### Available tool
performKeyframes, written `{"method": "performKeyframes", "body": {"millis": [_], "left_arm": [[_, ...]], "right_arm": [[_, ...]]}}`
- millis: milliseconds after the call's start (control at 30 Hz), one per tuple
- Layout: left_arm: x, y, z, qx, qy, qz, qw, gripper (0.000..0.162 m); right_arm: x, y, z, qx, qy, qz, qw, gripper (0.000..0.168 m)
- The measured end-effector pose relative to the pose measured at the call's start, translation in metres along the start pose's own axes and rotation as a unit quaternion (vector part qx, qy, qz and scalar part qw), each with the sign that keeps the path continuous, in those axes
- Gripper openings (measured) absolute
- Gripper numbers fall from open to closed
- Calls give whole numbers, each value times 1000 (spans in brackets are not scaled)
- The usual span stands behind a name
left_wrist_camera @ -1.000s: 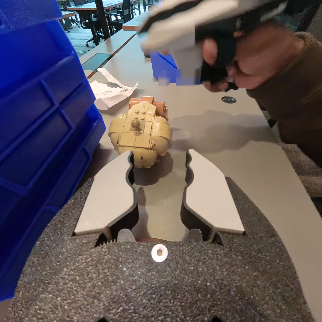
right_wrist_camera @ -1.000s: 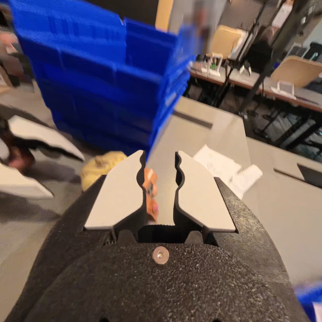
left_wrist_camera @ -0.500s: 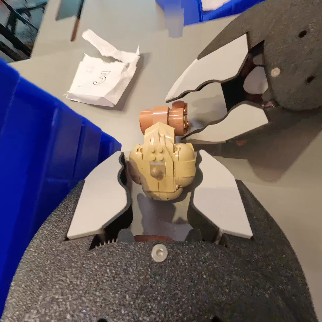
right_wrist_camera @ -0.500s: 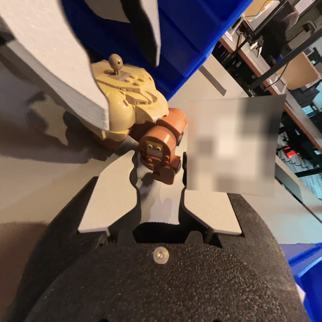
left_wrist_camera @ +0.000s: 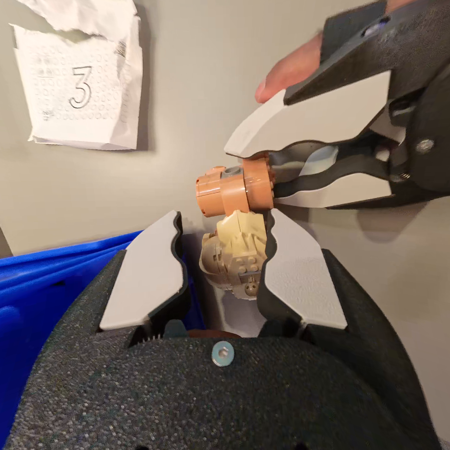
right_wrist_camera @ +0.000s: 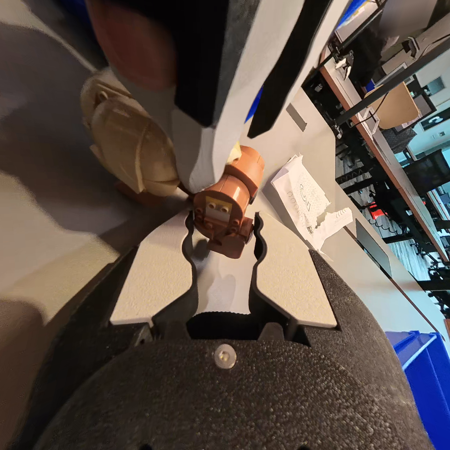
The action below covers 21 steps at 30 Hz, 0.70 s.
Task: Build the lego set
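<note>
Grey table (left_wrist_camera: 207,73): both grippers around lego model (left_wrist_camera: 233,255)

A grey table (left_wrist_camera: 207,73) is filling the frame, carrying a torn white paper bag (left_wrist_camera: 80,82) at upper left. A blue bin (left_wrist_camera: 36,280) is sitting at lower left, another bin (right_wrist_camera: 428,379) showing at lower right.

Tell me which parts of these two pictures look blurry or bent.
Left wrist view: the right gripper and the hand behind it are motion-smeared, the torn paper bag is soft, and the wide lens bows the blue bin edge. Right wrist view: the tan lego body is blurred; the brown lego piece is sharp.
</note>
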<state>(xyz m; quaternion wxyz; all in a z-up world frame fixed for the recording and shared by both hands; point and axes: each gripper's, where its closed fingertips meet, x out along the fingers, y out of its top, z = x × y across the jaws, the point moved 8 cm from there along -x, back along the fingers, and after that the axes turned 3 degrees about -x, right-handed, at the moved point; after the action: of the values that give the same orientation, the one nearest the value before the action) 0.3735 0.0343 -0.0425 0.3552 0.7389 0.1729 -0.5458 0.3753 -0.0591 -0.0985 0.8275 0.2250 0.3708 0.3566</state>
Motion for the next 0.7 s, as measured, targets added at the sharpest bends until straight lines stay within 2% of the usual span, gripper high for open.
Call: {"method": "performKeyframes", "body": {"millis": [33, 133, 333, 567, 700], "left_arm": [[1, 1, 0, 4, -9, -10, 1000, 65], [3, 4, 2, 19, -30, -27, 999, 53], [4, 8, 1, 24, -26, -48, 998, 52], [4, 4, 1, -2, -41, -38, 998, 49], [5, 4, 5, -17, -49, -38, 998, 38]], "right_arm": [[0, 0, 1, -1, 8, 3, 1000, 48], [1, -2, 4, -7, 32, 9, 999, 48], [8, -1, 7, -31, 41, -3, 999, 49], [5, -2, 5, -36, 30, -2, 999, 49], [3, -4, 3, -38, 13, 6, 999, 48]]}}
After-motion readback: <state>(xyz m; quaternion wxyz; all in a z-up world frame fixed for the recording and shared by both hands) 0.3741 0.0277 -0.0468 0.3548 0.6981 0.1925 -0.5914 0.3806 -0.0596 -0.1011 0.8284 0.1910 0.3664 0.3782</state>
